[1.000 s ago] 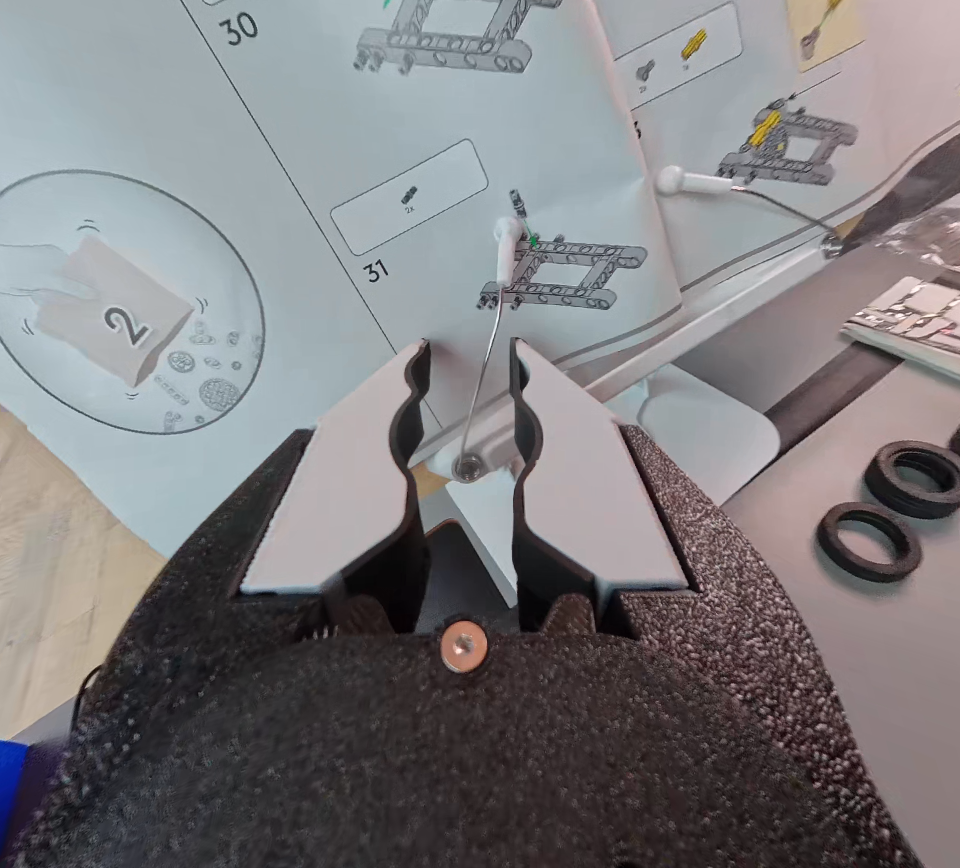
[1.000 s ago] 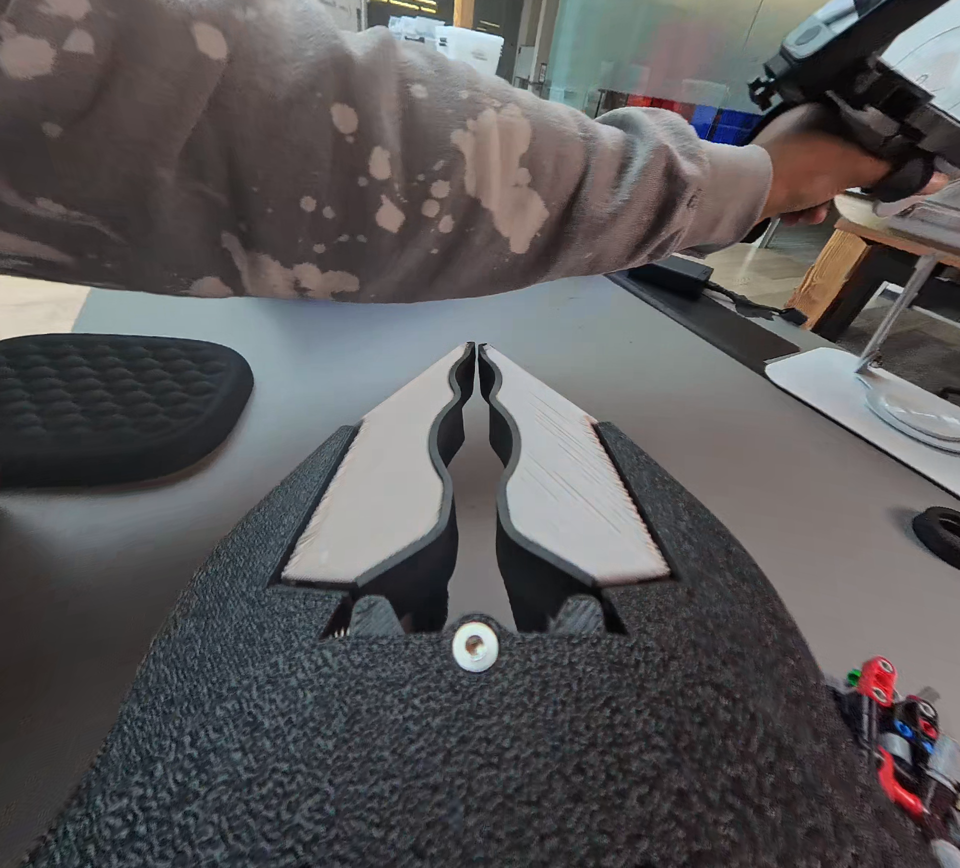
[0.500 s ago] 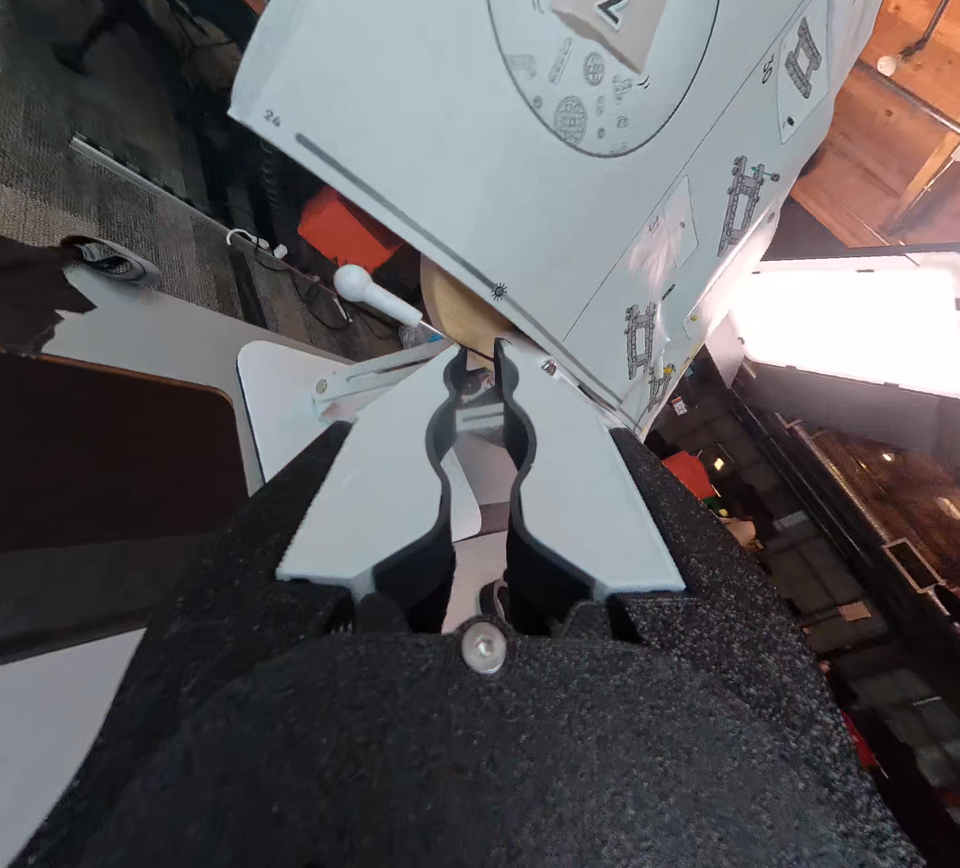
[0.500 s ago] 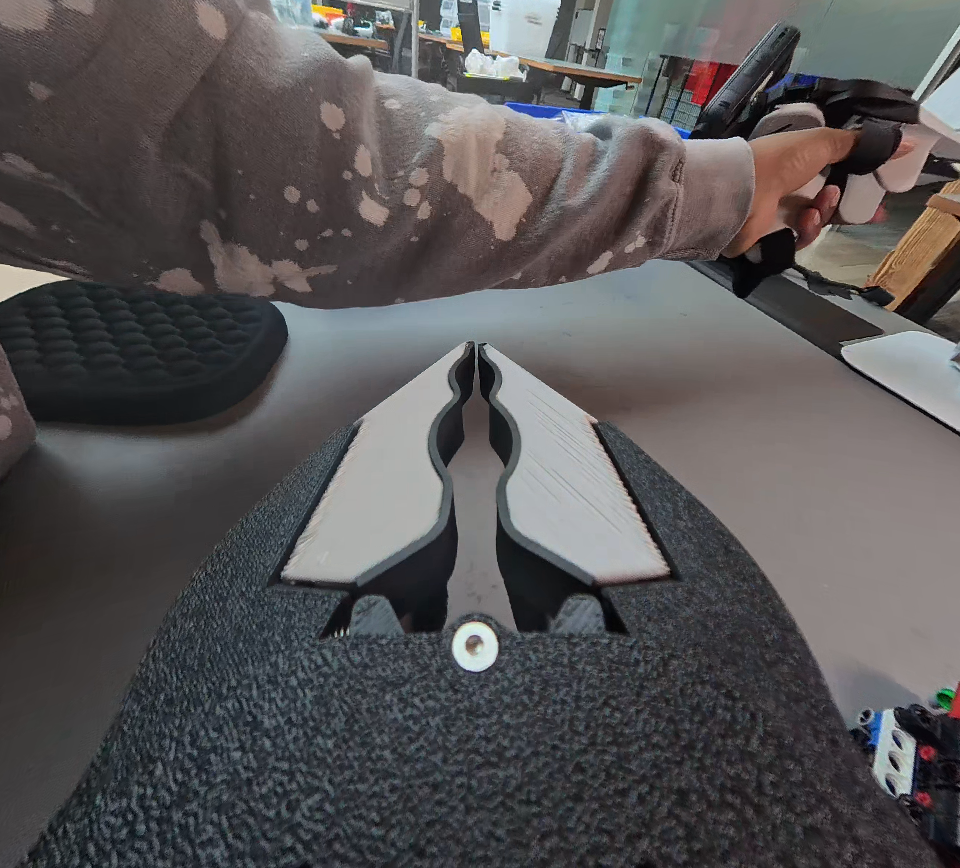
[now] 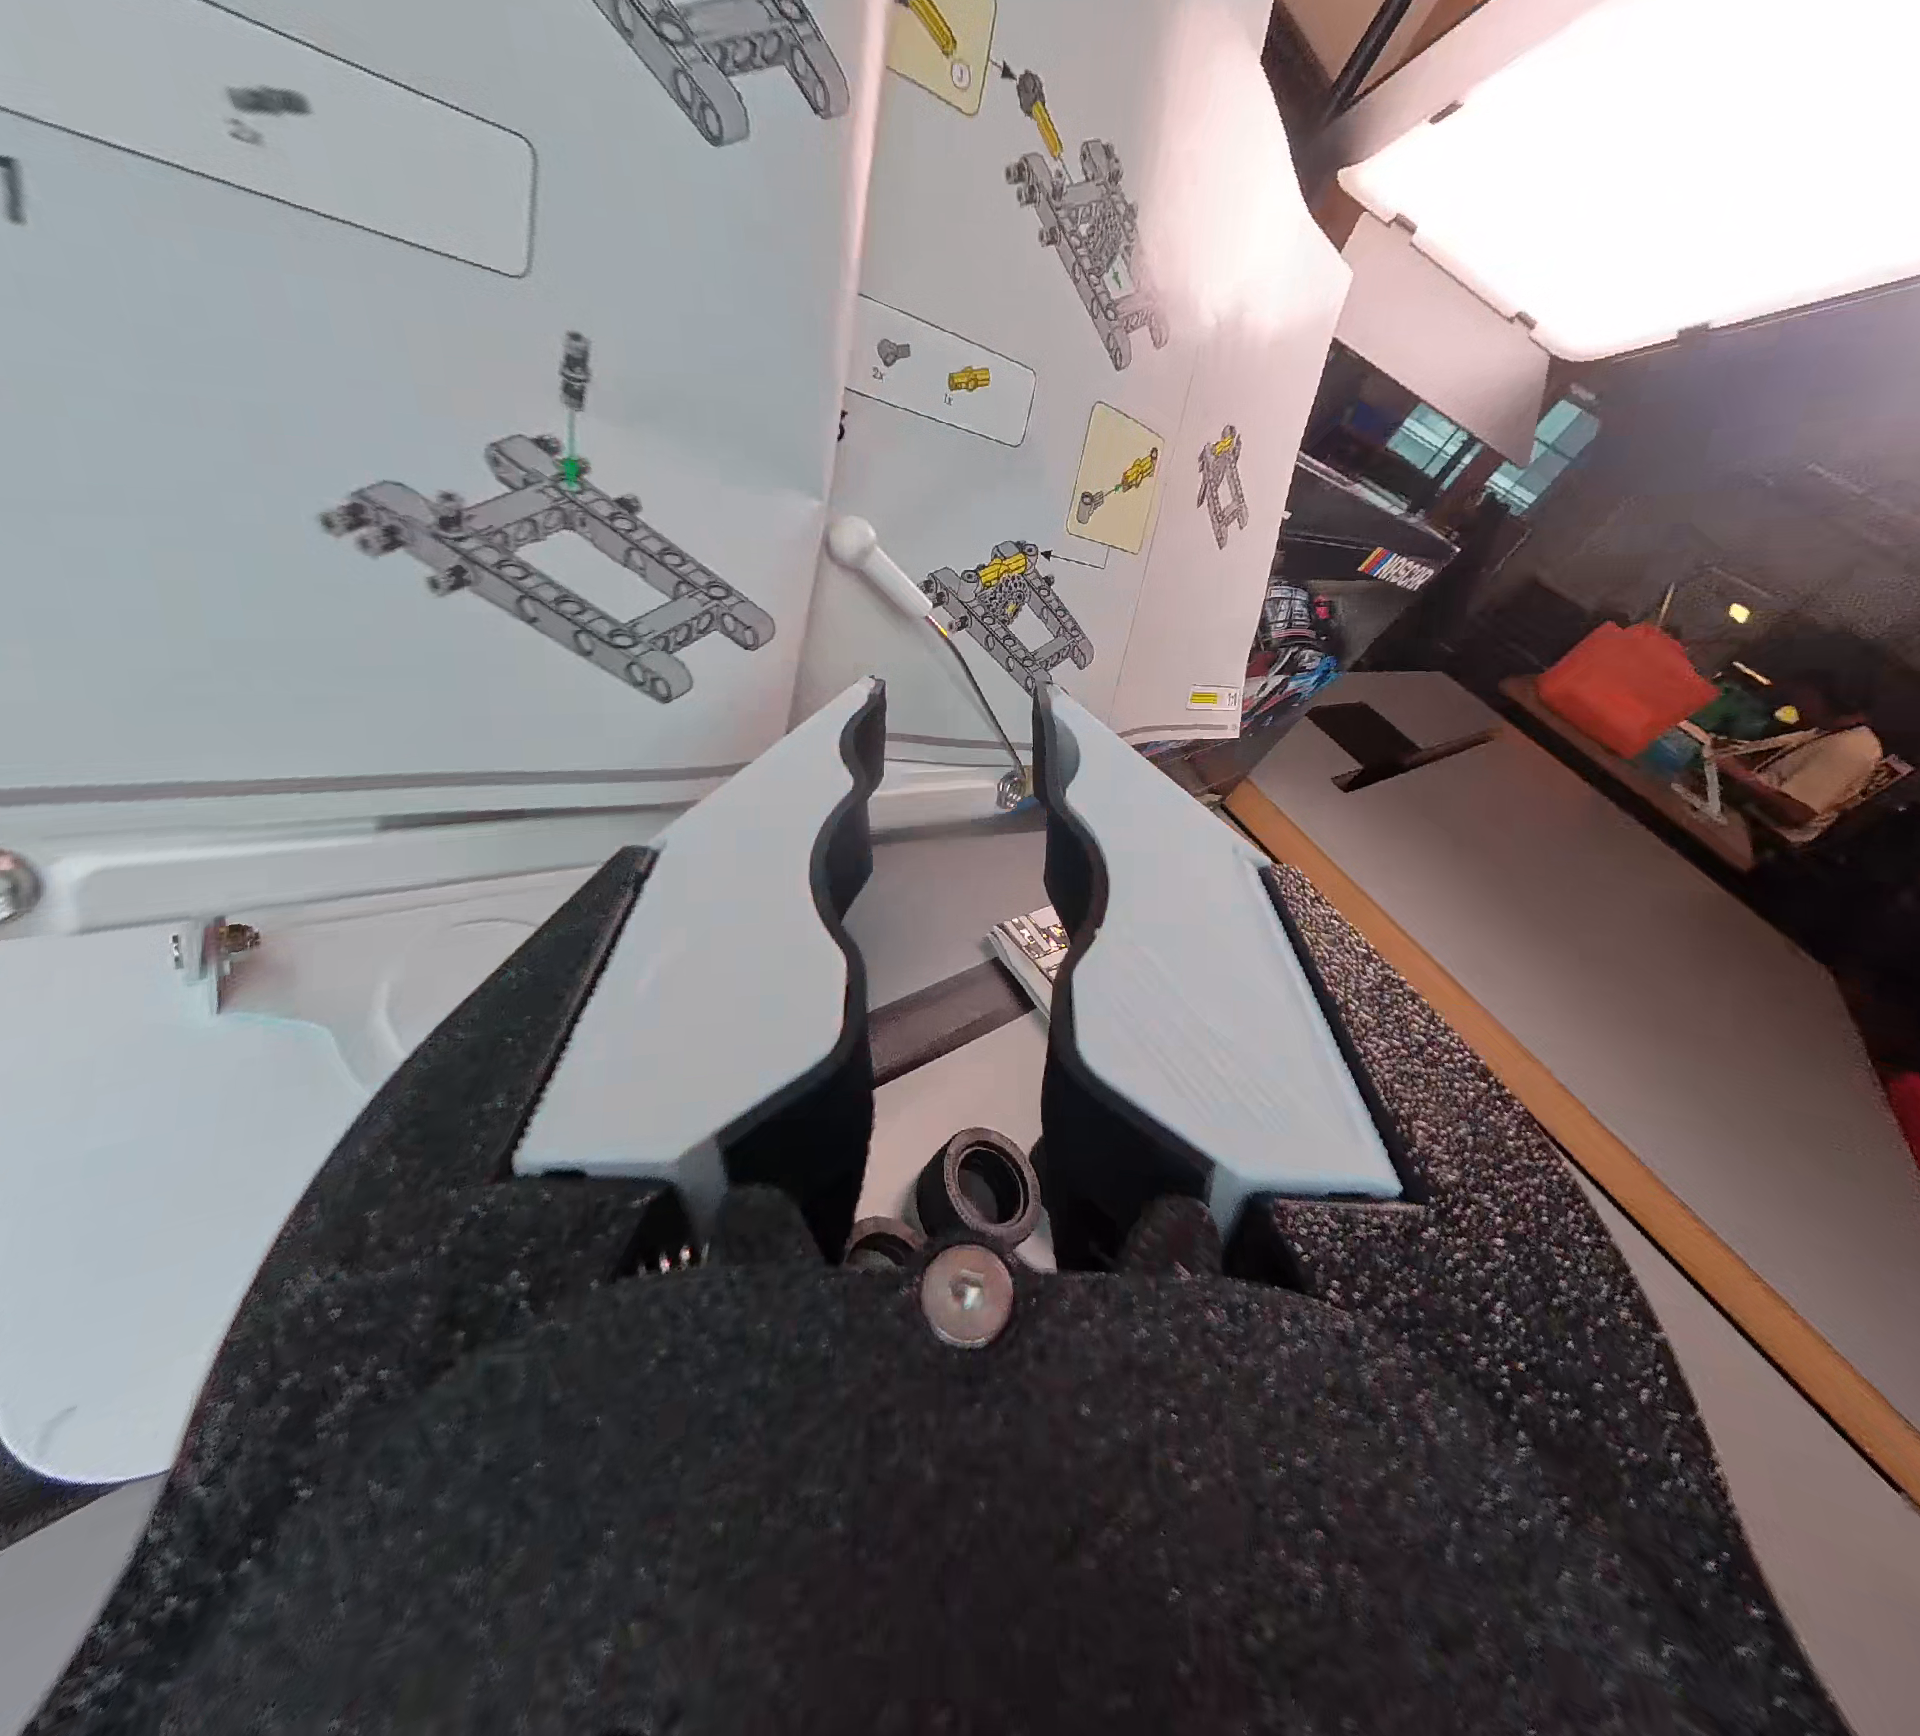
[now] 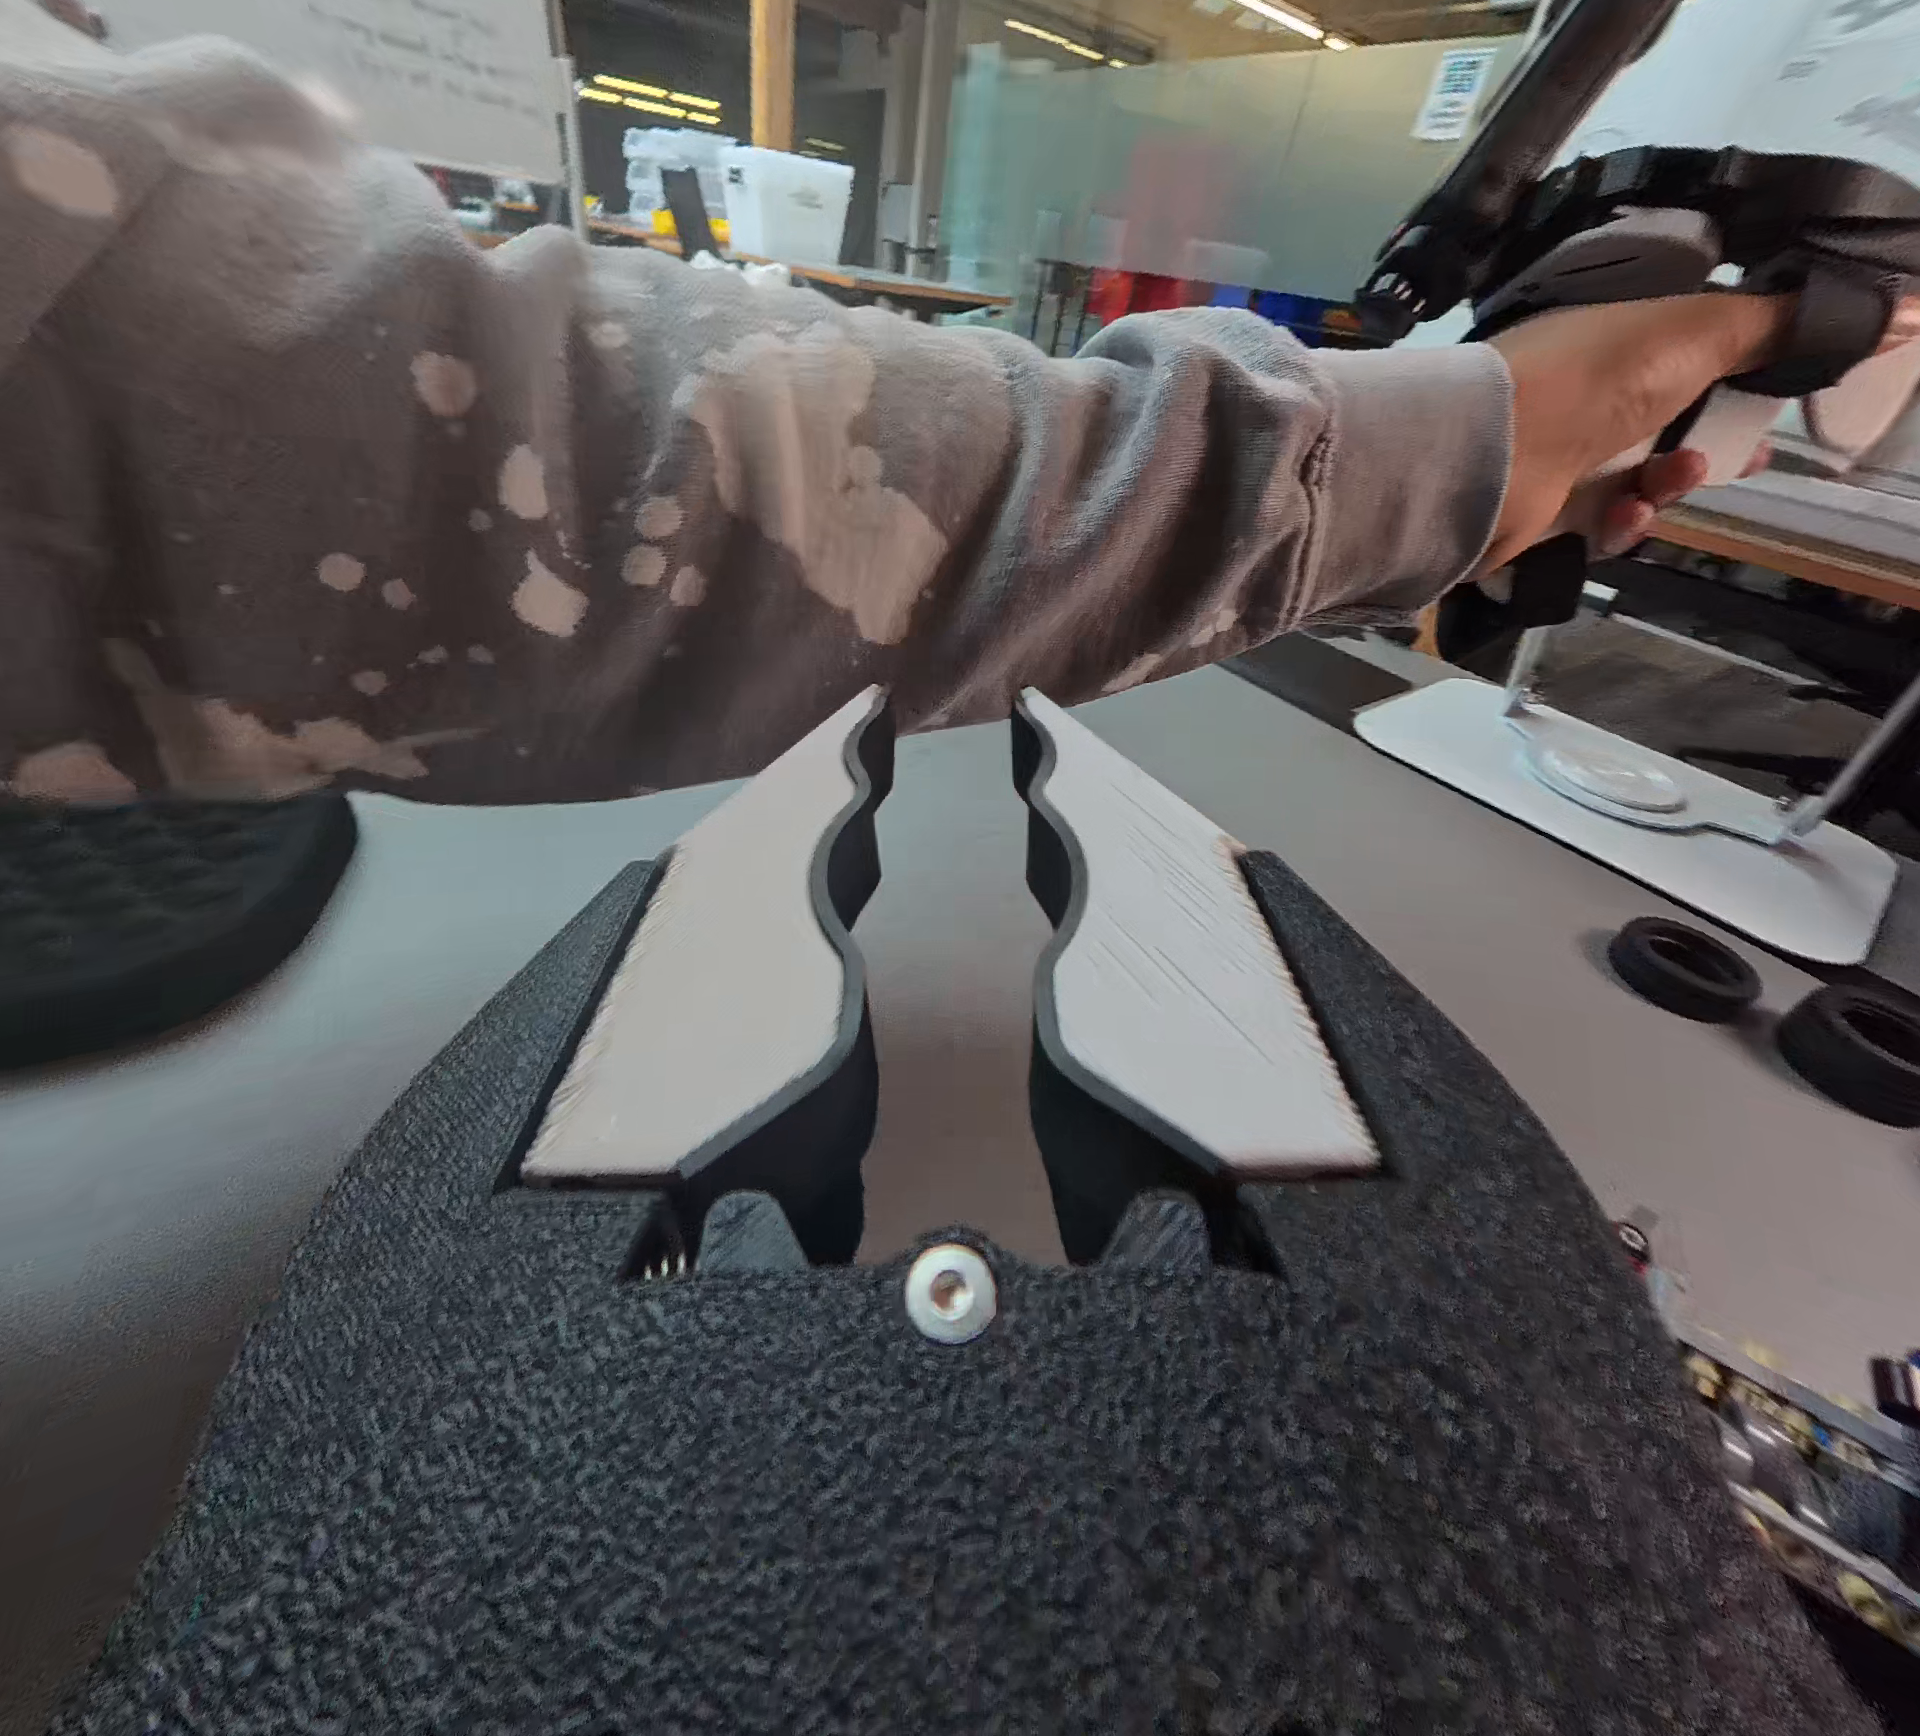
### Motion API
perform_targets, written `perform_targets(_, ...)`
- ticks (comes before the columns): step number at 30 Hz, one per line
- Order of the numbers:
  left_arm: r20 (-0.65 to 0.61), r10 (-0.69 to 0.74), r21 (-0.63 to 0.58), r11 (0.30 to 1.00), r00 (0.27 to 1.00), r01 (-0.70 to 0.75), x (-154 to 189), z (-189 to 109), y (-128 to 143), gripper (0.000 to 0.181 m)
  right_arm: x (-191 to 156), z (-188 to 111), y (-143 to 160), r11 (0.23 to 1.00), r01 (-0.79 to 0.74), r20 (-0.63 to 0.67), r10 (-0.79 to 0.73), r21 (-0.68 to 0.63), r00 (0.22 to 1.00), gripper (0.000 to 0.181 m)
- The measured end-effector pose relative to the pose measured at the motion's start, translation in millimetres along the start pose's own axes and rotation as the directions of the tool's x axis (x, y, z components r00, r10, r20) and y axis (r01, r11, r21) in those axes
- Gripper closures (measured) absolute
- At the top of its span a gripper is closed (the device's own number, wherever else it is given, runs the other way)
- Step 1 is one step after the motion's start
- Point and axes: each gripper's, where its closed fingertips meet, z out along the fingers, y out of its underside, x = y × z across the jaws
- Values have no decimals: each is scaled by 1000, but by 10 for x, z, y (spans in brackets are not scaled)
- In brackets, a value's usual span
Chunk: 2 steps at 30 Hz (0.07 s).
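Observation:
My left gripper (image 5: 958, 699) is open and empty, close in front of an open building-instruction booklet (image 5: 416, 232) propped on a white book stand (image 5: 260, 855). The stand's wire page-holder arm with a white ball tip (image 5: 878, 556) lies across the right page, just beyond my fingertips. A small black tyre (image 5: 987, 1208) shows low between the fingers on the table. My right gripper (image 6: 951, 704) is open and empty above the grey table (image 6: 1403, 959). In the right wrist view a person's bleach-spotted sleeve (image 6: 727, 491) stretches across to the other gripper (image 6: 1621, 252) at the booklet.
Two black tyres (image 6: 1683, 969) (image 6: 1860, 1052) lie on the table near the stand's white base (image 6: 1621, 813). A black honeycomb pad (image 6: 156, 917) sits at the left. Small coloured parts (image 6: 1787, 1499) lie at the lower right. The table's wooden edge (image 5: 1558, 1125) runs at the right. Left tips to right tips: about 35 centimeters.
My left gripper swung from under the booklet's left corner back to face the pages and opened wider. My right gripper opened from shut and turned slightly right.

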Motion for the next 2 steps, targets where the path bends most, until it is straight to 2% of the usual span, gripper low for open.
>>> perform_targets(2,59,10,-27,1000,998,-8,-43,188,47,152,272,-80,-104,996,-70,-100,75,47,992,142)
